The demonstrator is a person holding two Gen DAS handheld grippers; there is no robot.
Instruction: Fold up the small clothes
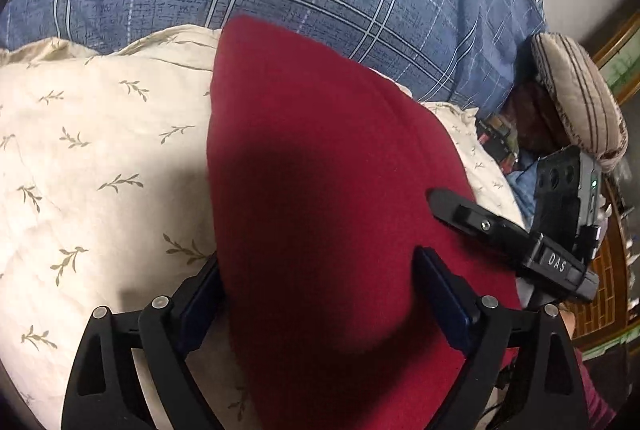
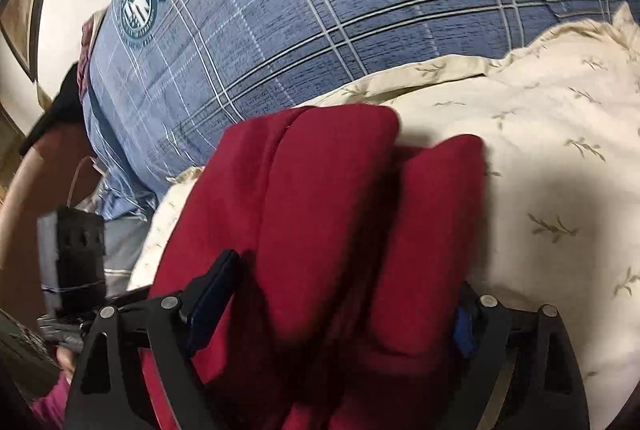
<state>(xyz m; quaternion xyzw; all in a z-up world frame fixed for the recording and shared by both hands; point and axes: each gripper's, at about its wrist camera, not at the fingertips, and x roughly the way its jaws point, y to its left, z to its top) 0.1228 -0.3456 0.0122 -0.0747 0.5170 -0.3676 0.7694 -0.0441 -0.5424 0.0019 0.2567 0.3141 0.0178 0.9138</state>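
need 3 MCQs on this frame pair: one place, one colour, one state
1. The red garment lies on:
A. a wooden floor
B. a cream leaf-print quilt
C. a metal tray

2. The cover behind the quilt is:
A. blue with a check pattern
B. plain green
C. yellow with dots

3. The left gripper has its jaws:
A. shut tight on nothing
B. wide apart with red cloth between them
C. out of view

Answers:
1 B, cream fabric shows around the garment.
2 A, pale crossing lines on blue.
3 B, its two fingers stand at either side of the cloth.
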